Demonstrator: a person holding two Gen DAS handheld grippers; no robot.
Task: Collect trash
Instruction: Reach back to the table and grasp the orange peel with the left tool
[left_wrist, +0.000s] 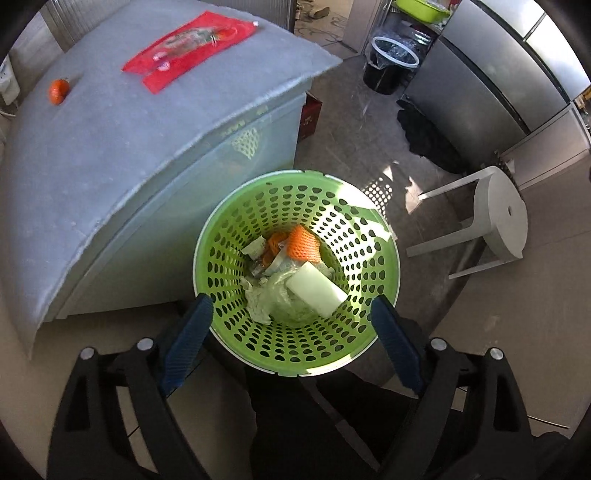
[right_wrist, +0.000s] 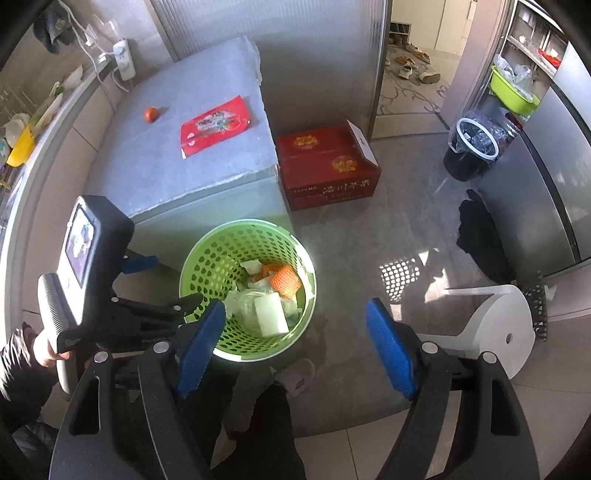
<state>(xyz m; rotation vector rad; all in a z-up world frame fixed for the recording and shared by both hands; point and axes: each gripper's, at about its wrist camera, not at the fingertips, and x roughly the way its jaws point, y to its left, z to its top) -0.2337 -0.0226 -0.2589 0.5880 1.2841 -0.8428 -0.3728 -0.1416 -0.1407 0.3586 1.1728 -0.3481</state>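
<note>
A green perforated basket (left_wrist: 229, 236) stands on the floor against the grey-topped table (left_wrist: 110, 147). In it lie a white block (left_wrist: 317, 291), an orange foam net (left_wrist: 303, 243) and a crumpled plastic bag (left_wrist: 273, 299). My left gripper (left_wrist: 291, 310) hangs open right over the basket, with nothing between its blue pads. My right gripper (right_wrist: 295, 310) is open and empty above the basket's (right_wrist: 207, 258) right rim. The left gripper (right_wrist: 166, 282) also shows at the left of the right wrist view. On the table lie a red wrapper (left_wrist: 188, 48) (right_wrist: 214, 125) and a small orange fruit (left_wrist: 58, 90) (right_wrist: 150, 113).
A red carton (right_wrist: 325, 166) sits on the floor beside the table. A white stool (left_wrist: 498, 221) stands right of the basket. Farther back are a black lined bin (left_wrist: 391, 66), a steel fridge (left_wrist: 480, 92) and a dark cloth (left_wrist: 428, 136). A slippered foot (right_wrist: 295, 376) is near the basket.
</note>
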